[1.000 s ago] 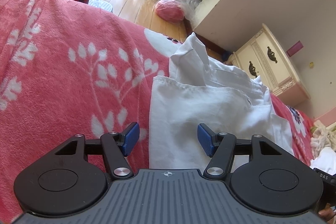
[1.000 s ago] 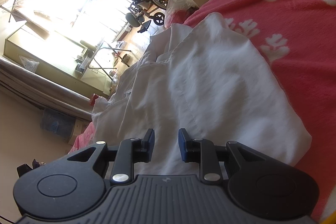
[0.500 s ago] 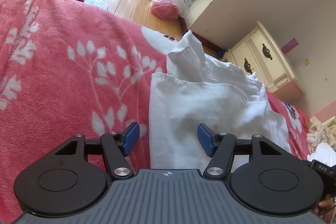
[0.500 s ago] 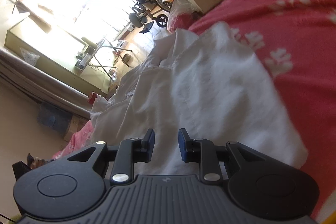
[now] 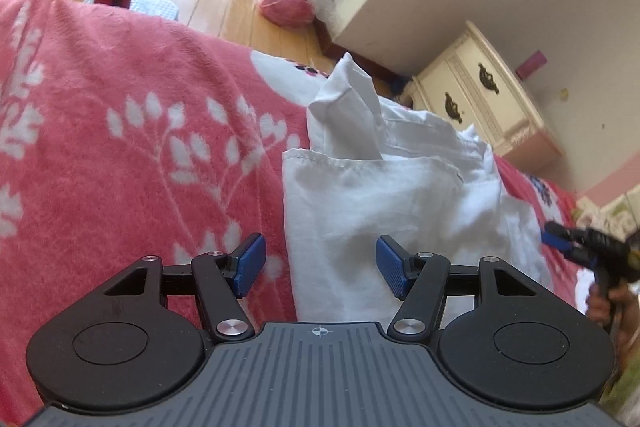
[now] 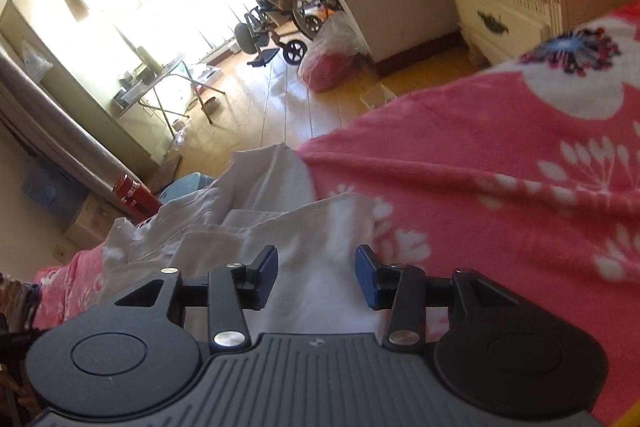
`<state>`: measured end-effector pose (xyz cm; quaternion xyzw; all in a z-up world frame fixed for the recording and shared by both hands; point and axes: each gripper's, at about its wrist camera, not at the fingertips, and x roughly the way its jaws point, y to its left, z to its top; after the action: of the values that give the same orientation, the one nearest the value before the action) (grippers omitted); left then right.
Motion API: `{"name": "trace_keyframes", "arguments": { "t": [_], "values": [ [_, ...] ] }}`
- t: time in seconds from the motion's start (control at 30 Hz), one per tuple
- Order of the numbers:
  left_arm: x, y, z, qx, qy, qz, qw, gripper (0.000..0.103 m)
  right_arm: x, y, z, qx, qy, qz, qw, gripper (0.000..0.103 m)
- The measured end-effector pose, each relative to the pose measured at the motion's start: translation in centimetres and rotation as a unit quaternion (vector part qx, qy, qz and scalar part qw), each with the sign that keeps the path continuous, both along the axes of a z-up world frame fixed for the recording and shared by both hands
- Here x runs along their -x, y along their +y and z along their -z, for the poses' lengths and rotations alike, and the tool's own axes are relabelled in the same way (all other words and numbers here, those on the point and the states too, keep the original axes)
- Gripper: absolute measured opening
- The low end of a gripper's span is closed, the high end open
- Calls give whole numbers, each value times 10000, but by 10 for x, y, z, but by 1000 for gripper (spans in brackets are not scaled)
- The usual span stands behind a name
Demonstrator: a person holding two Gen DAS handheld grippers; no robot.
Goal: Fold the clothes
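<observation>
Left wrist view: the left gripper (image 5: 318, 265) is hovering with jaws apart and empty over the near hemmed edge of the white garment (image 5: 384, 195), which is lying on the pink blanket (image 5: 120, 155), its length running away from the tool.

Right wrist view: the right gripper (image 6: 316, 277) — jaws just opening, gripping nothing — is sitting over the garment's opposite end, equally near.
</observation>
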<state>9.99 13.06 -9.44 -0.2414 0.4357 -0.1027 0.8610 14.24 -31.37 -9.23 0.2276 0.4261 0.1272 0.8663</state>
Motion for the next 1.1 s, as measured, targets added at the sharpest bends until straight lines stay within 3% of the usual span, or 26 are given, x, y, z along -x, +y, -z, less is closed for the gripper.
{"name": "trace_keyframes", "arguments": {
  "t": [0.13, 0.33, 0.4, 0.5, 0.57, 0.63, 0.77, 1.1],
  "values": [
    [-5, -1, 2, -139, -101, 121, 9998, 61, -13, -8, 22, -365, 425, -37, 9984, 47],
    [-16, -2, 3, -158, -278, 153, 9994, 59, -20, -7, 28, -625, 455, -194, 9968, 46],
    [-16, -6, 1, -251, -384, 246, 9986, 54, -23, -5, 29, -633, 436, -310, 9966, 43],
    [-15, -12, -1, -412, -546, 368, 9970, 37, -27, 2, 28, -553, 396, -528, 9963, 35],
    [-14, -17, -3, -520, -668, 453, 9954, 22, -27, 9, 26, -449, 321, -703, 9960, 17],
    [-12, -22, -7, -687, -835, 517, 9928, 13, -26, 16, 22, -275, 157, -885, 9956, 5],
    [-11, -27, -18, -927, -1144, 448, 9881, 3, -17, 25, 2, 209, -397, -1047, 9935, 1],
    [-40, -22, -35, -1139, -1552, 157, 9812, 1, -37, 26, -14, 438, -1066, -1013, 9882, 0]
  ]
}}
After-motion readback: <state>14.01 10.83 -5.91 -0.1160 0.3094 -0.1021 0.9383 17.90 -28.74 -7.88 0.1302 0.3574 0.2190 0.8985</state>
